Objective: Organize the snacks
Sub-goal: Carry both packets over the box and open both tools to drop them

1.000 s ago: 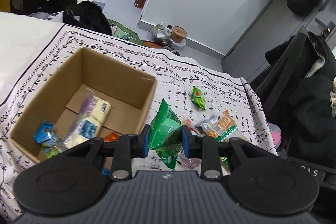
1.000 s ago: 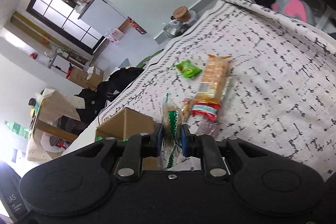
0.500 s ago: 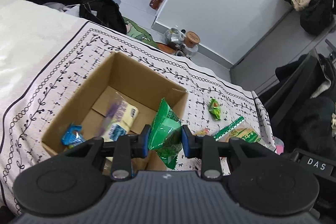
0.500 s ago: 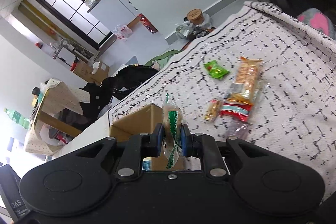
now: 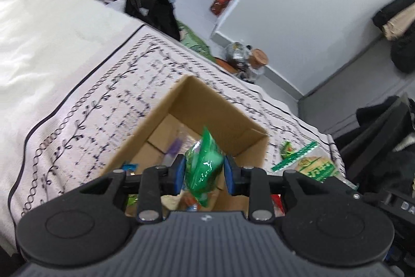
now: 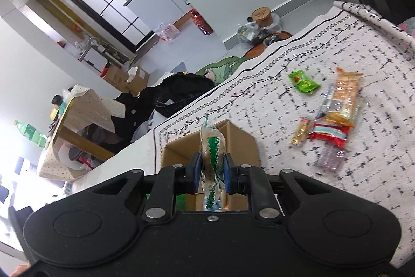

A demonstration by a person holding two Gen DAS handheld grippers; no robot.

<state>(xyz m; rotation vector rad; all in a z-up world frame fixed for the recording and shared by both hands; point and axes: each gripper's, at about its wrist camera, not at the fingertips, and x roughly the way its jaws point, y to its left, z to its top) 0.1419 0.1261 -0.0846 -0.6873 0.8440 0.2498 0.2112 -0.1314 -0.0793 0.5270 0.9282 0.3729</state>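
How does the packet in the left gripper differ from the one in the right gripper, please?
The left packet is solid green and crumpled; the right packet is clear with a green zigzag edge. The left one fills its jaws broadly; the right one is pinched edge-on and looks thin. Both are clamped above the box.

The left wrist view looks forward and down along its fingers, from close above the cardboard box (image 5: 197,121), which fills the centre of the frame; the floor and a wall are in the upper part. The right wrist view is tilted and looks across the patterned cloth (image 6: 376,126) from low and near, with the room in the upper left. Both views share the box (image 6: 233,142), the cloth (image 5: 98,105) and the small green packet (image 6: 303,82) (image 5: 286,148).
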